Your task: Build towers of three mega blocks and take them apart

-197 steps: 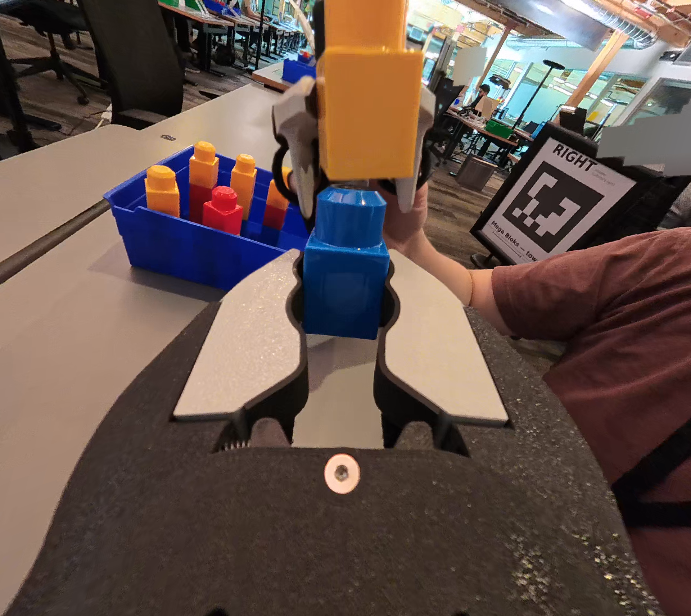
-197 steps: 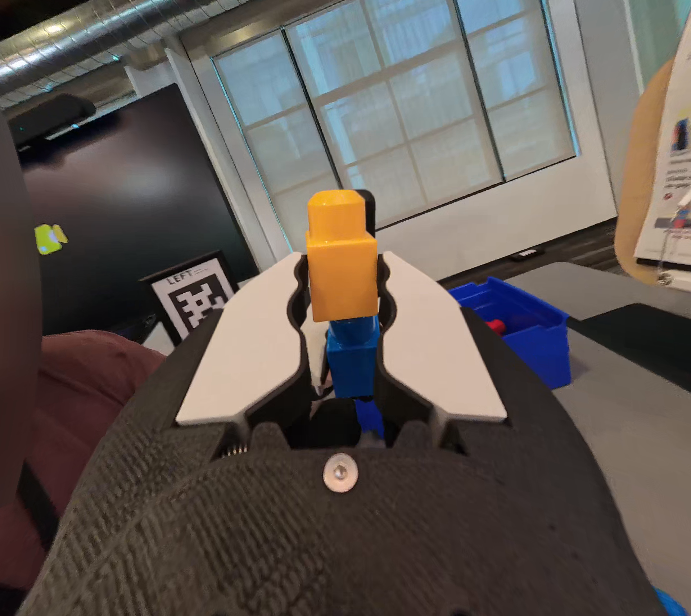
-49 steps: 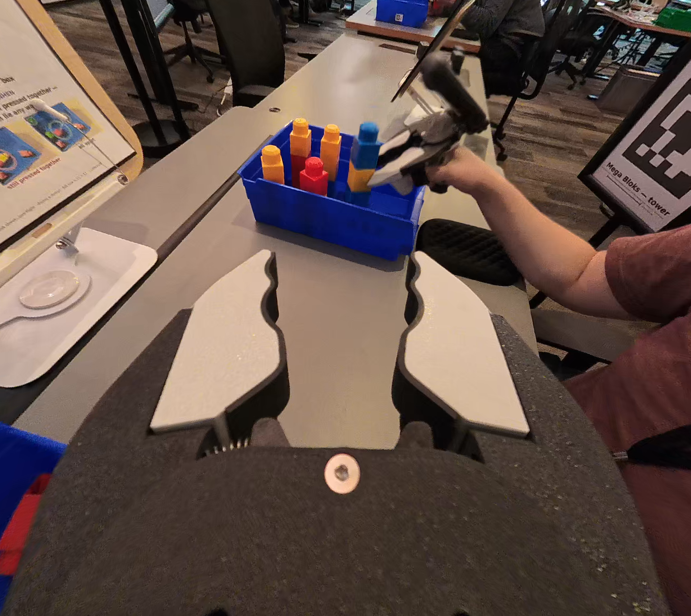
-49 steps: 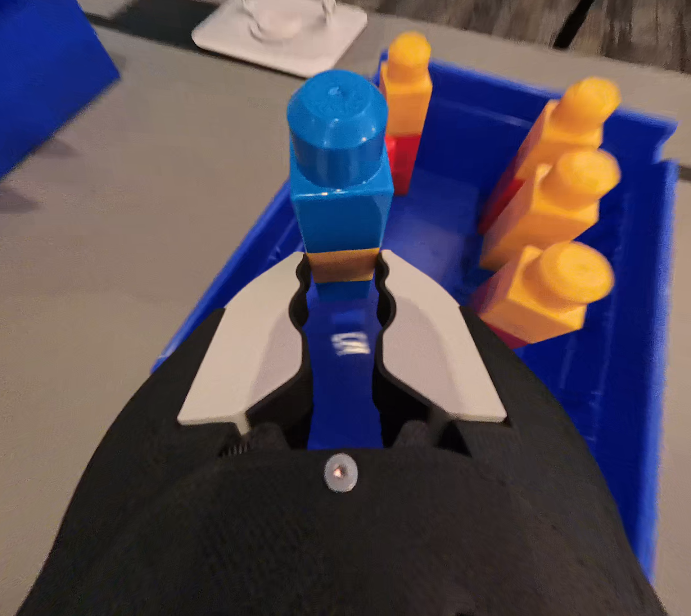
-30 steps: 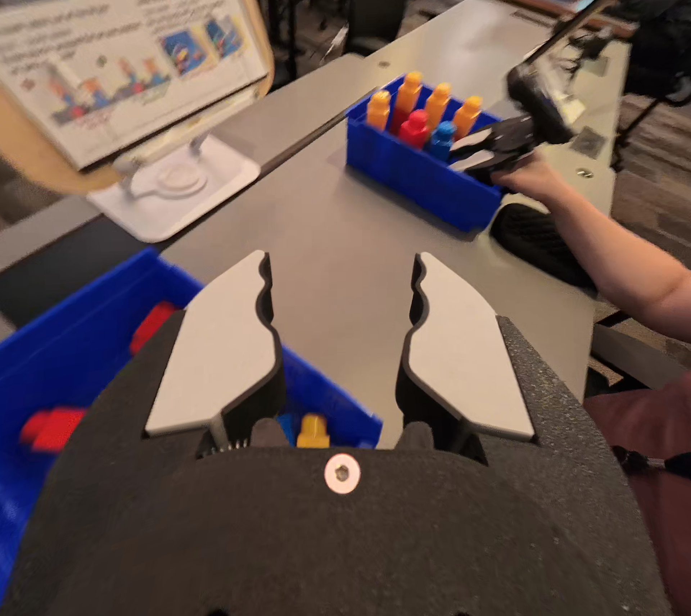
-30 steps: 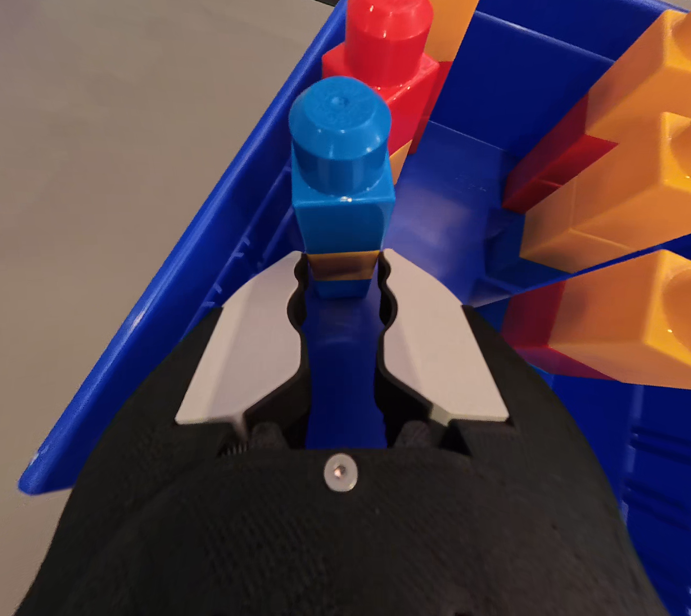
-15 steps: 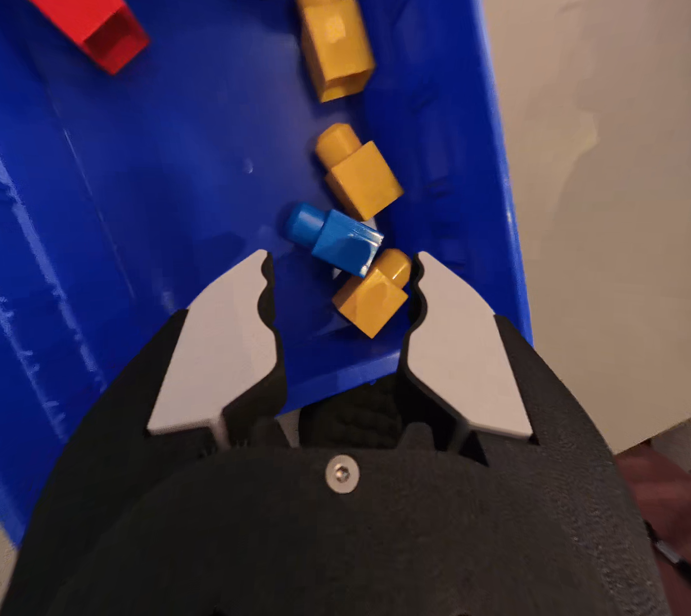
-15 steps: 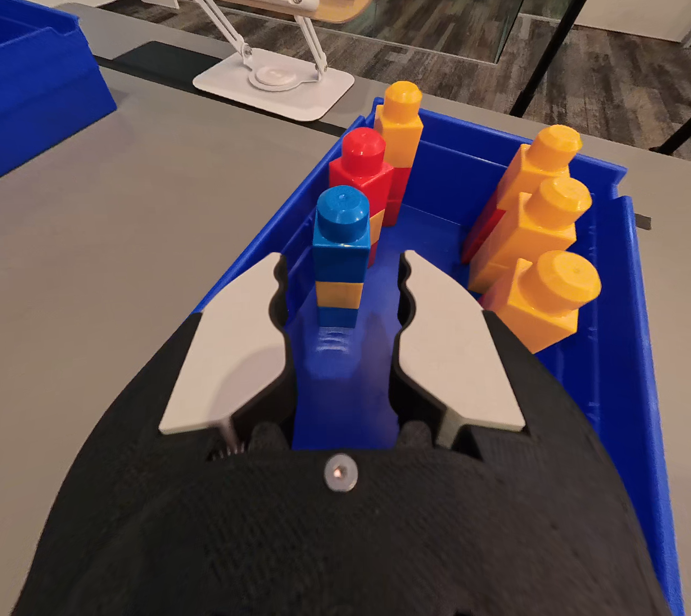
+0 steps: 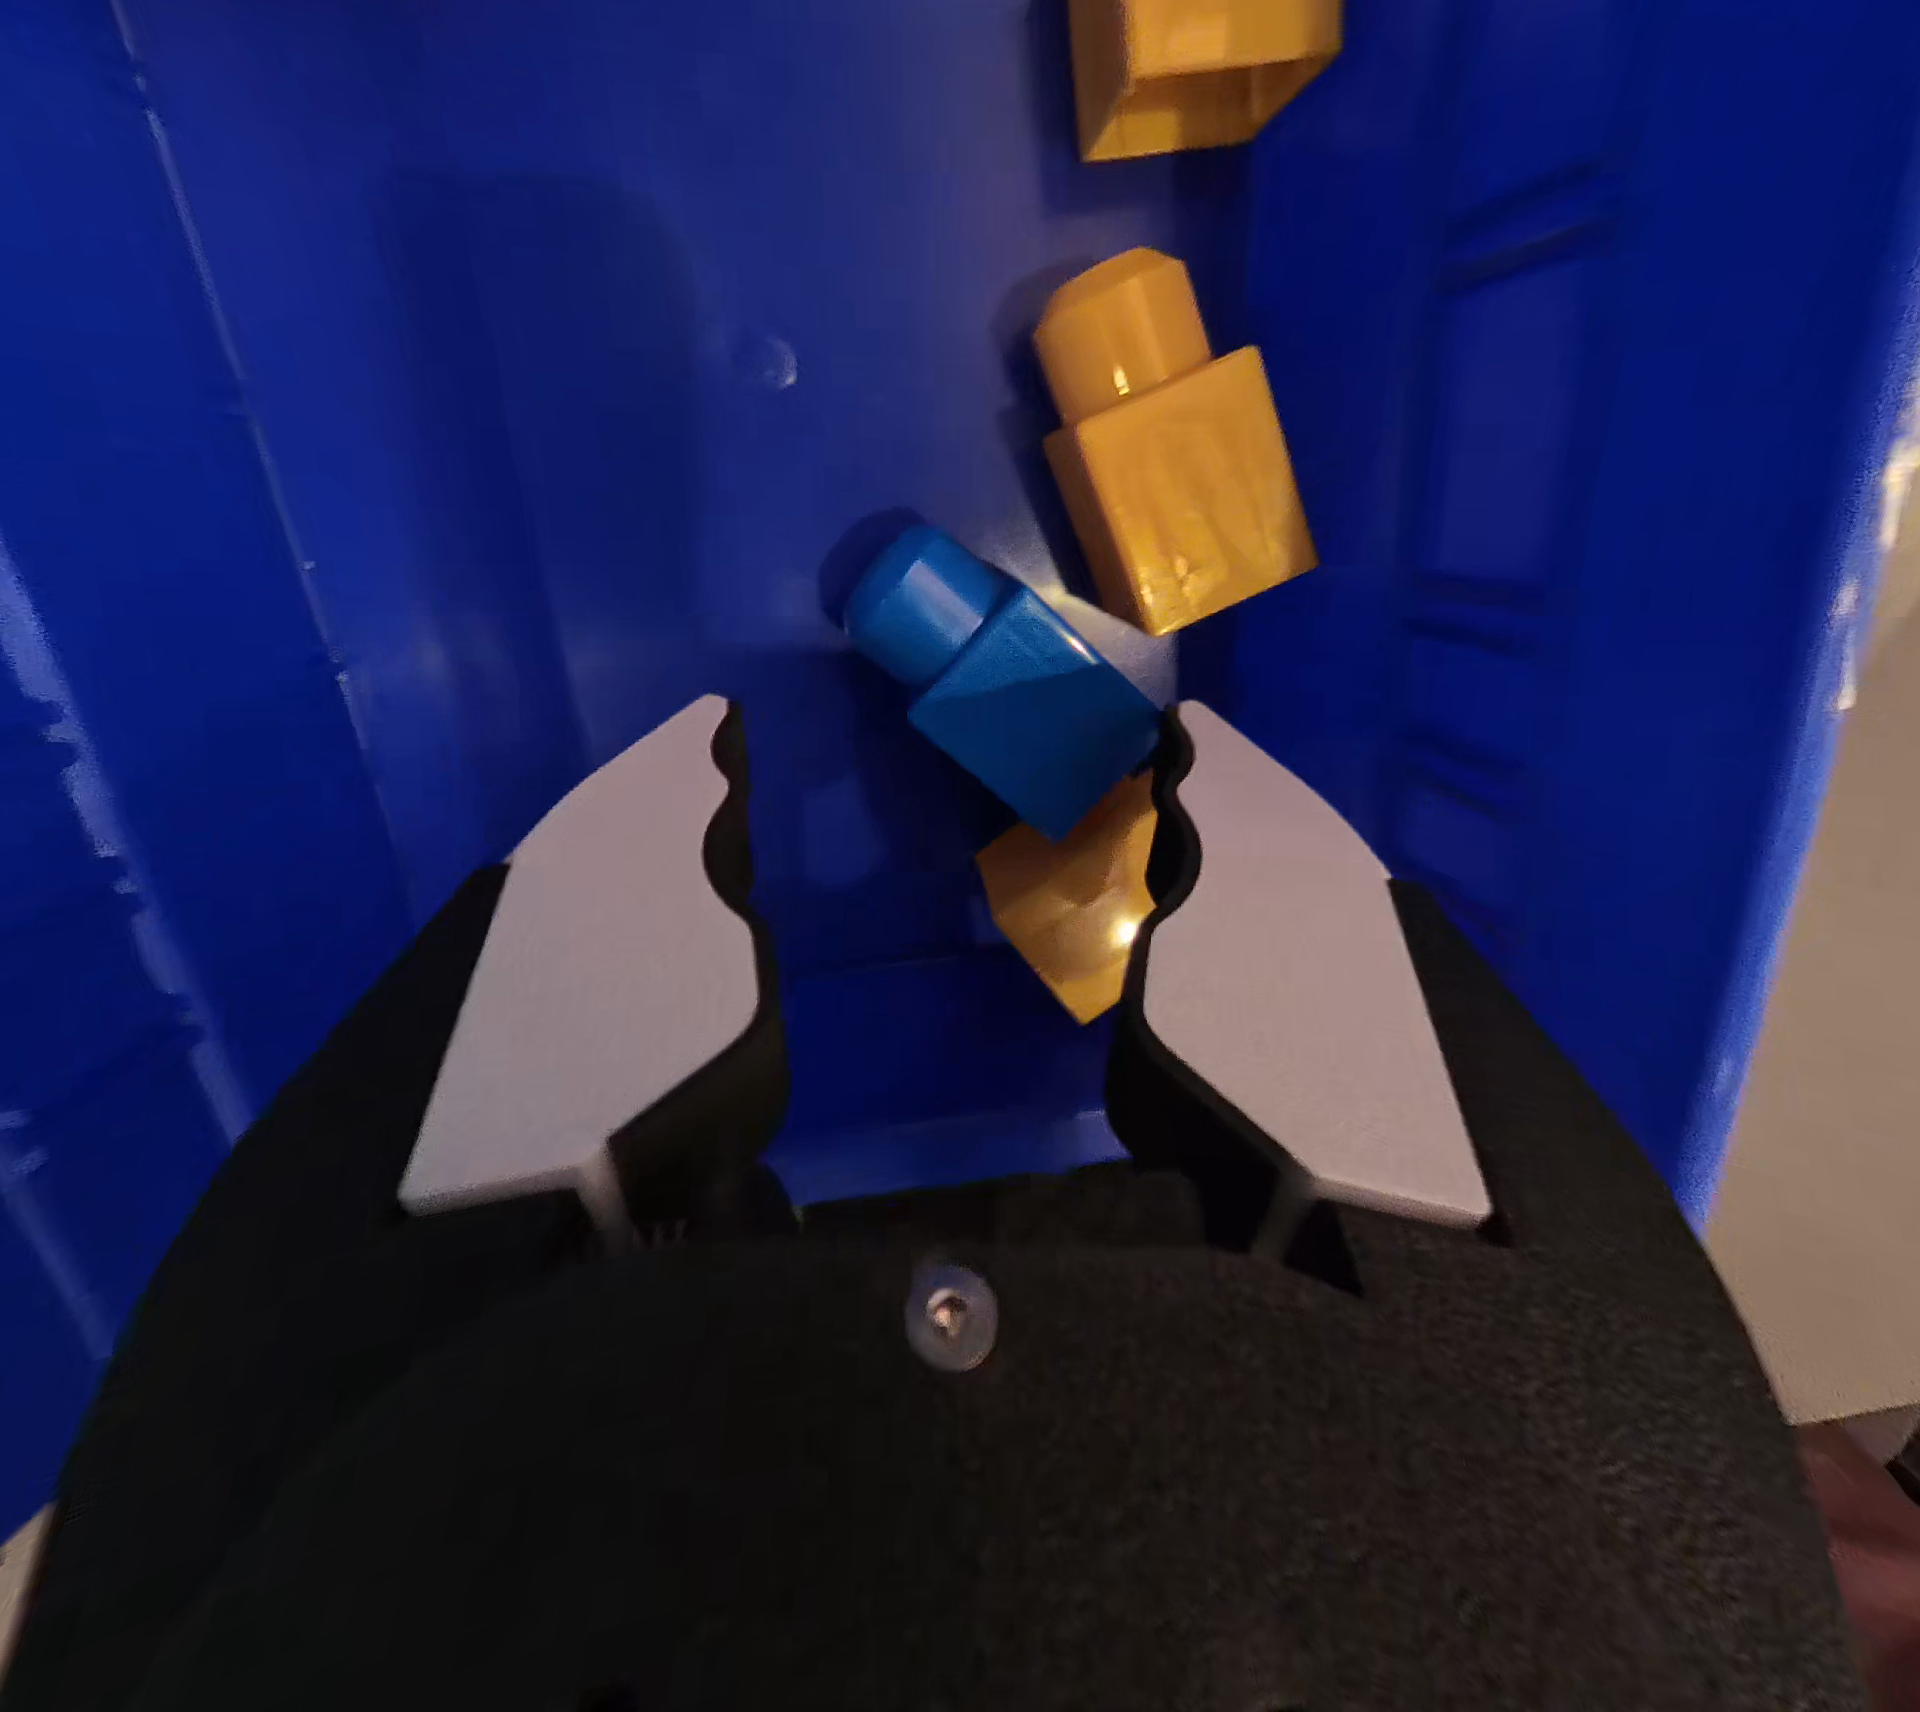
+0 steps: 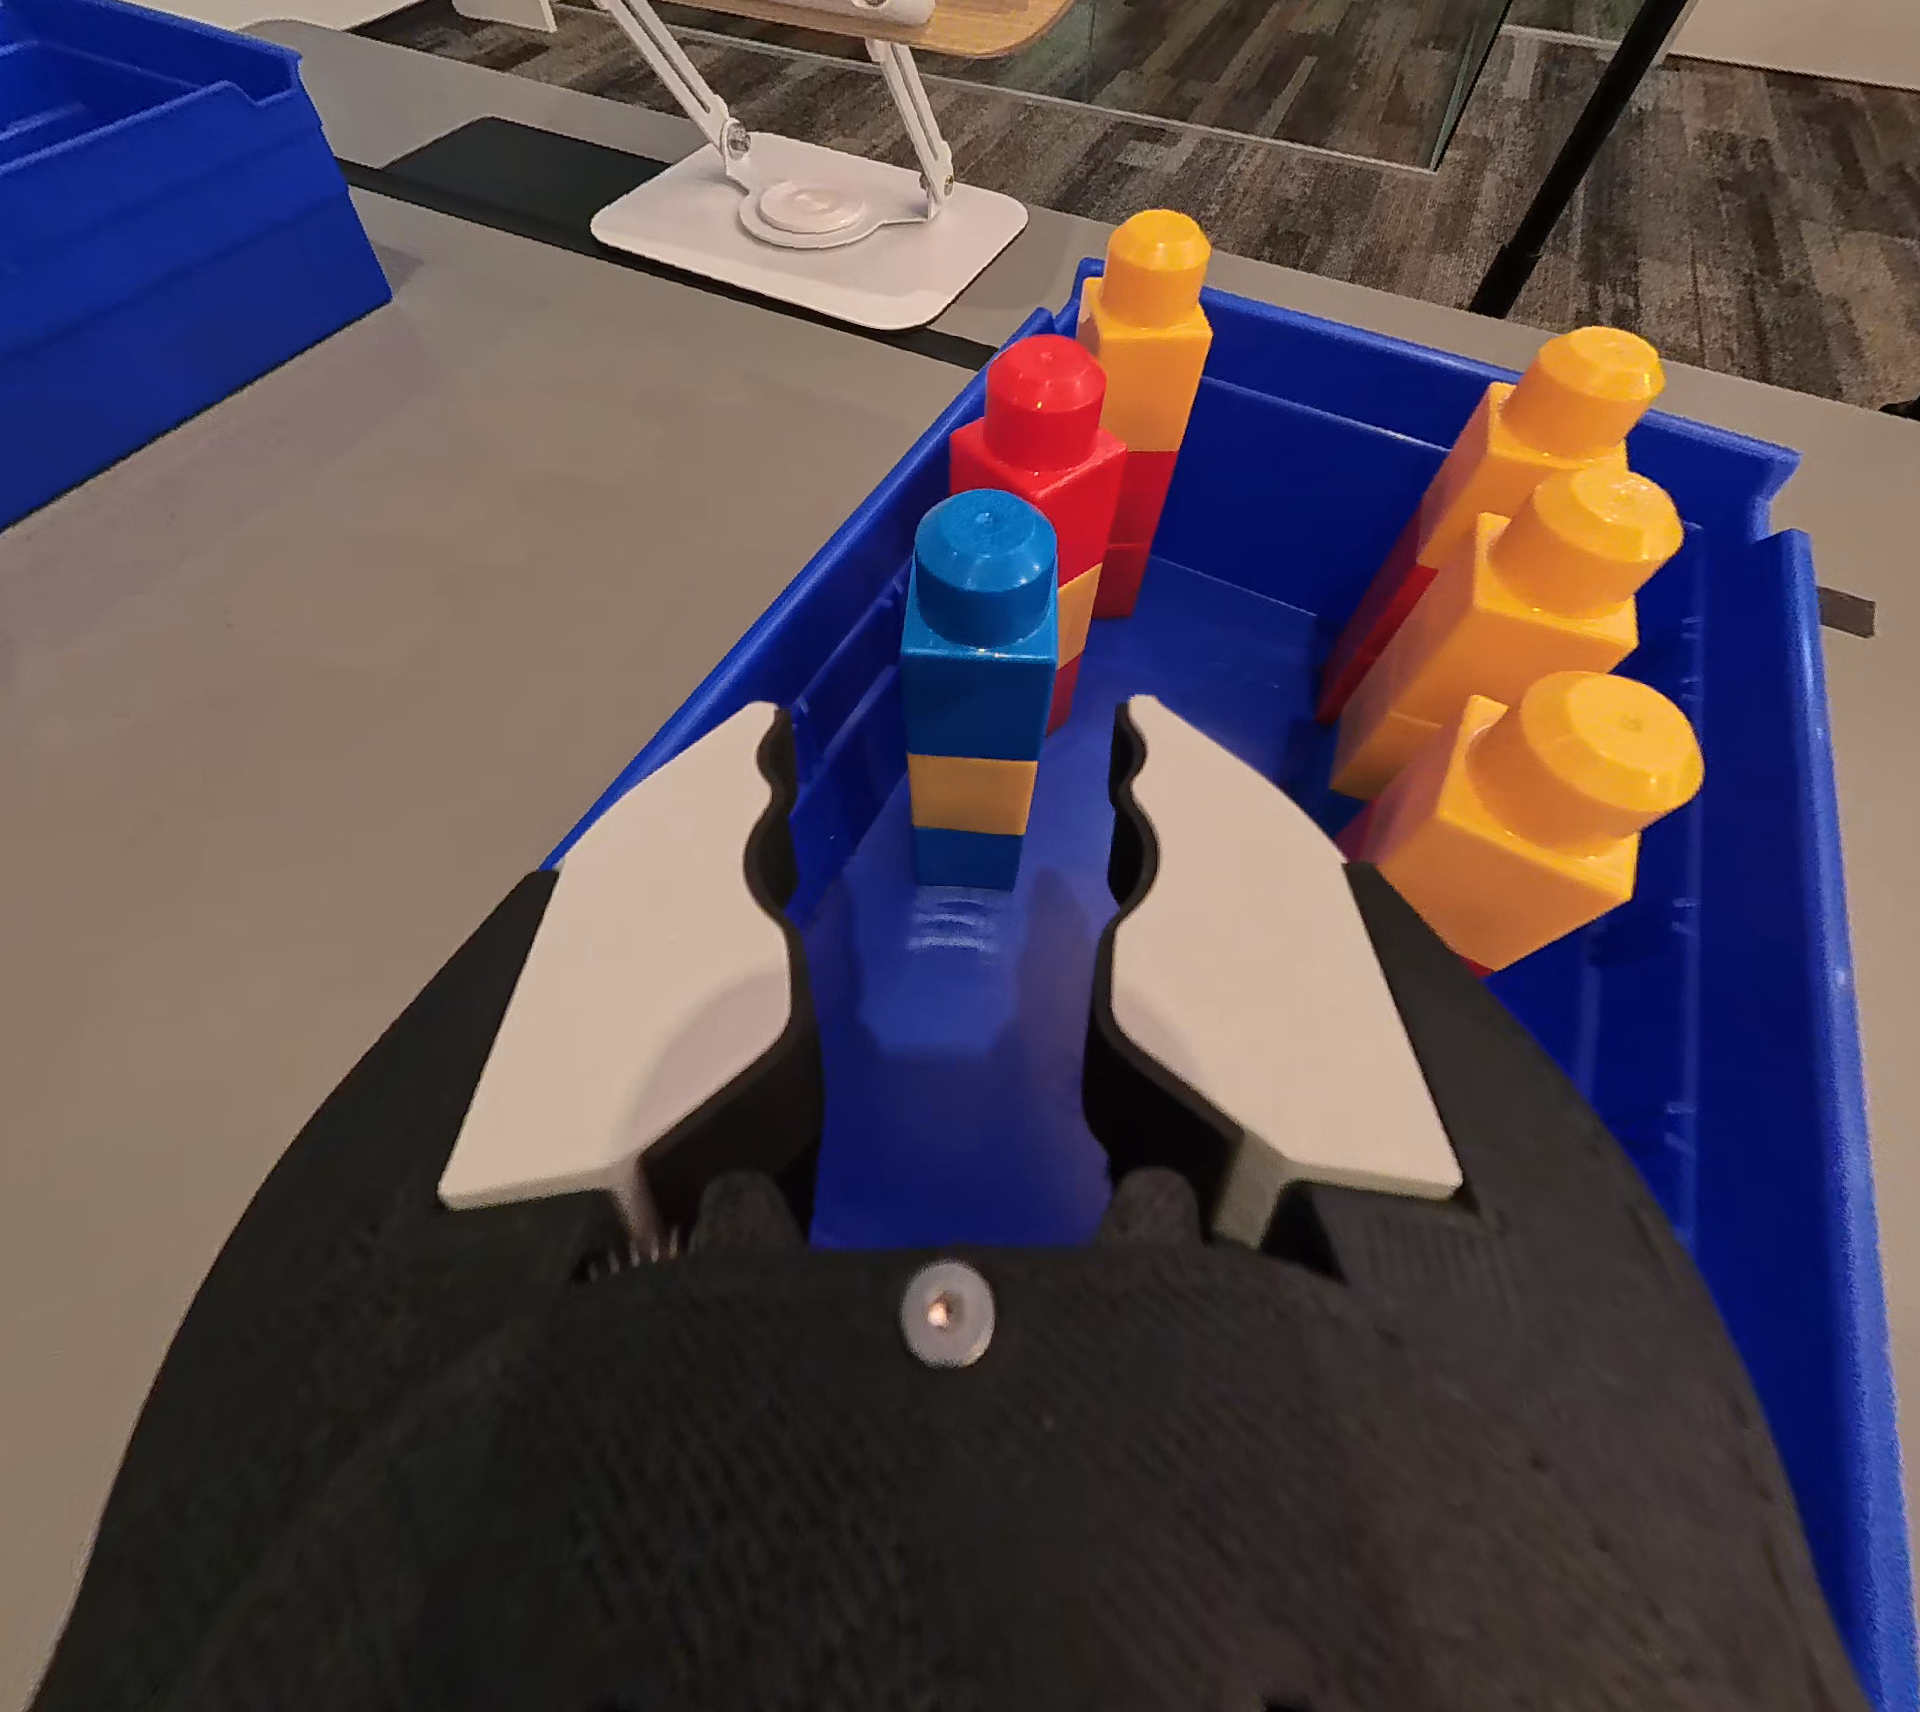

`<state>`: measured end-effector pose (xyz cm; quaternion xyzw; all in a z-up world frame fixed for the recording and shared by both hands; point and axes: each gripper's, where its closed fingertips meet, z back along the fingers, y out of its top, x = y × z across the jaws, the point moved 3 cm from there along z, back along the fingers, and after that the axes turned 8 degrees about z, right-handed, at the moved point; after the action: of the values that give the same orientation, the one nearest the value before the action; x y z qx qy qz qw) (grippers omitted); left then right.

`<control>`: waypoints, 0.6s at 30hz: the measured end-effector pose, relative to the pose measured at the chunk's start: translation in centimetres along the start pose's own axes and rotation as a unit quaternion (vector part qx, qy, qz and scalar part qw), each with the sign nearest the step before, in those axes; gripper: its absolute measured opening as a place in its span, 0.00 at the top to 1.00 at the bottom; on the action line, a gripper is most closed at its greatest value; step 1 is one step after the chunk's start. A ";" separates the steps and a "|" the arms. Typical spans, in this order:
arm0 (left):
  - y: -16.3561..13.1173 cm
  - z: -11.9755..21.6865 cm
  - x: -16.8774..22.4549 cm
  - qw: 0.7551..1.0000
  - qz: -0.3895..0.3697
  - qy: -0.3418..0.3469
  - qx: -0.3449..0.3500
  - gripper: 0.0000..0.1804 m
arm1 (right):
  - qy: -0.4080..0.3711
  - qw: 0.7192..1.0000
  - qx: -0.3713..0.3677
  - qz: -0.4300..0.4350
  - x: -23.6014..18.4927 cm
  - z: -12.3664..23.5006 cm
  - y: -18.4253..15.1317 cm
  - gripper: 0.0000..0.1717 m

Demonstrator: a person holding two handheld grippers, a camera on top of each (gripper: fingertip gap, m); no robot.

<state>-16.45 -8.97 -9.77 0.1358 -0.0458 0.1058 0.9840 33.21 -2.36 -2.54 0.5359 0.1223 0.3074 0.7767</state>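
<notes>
Left gripper spread over loose blue plastic block at 1 o'clock | right gripper spread, blue-yellow-blue block tower upright at 12 o'clock in blue plastic bin

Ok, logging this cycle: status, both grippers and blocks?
Left gripper open over loose blue block. Right gripper open, blue-yellow-blue tower standing in bin. Yellow block crowds the blue one.
</notes>
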 end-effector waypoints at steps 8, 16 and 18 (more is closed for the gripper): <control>-0.5 0.0 -0.8 0.999 0.015 -0.009 -0.028 0.61 | 0.002 1.000 -0.003 0.004 -0.2 0.0 0.0 0.66; -0.7 -1.9 -2.0 0.997 0.012 0.023 -0.067 0.66 | 0.004 1.000 -0.011 0.011 -0.5 -0.2 -0.2 0.66; -0.4 -1.9 -2.4 0.998 0.008 0.029 -0.052 0.64 | 0.007 1.000 -0.015 0.012 -0.6 -0.4 -0.3 0.66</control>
<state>-18.58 -9.29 -11.97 0.0812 -0.0236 0.1151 0.9897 32.64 -2.54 -3.05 0.5235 0.1163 0.3222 0.7802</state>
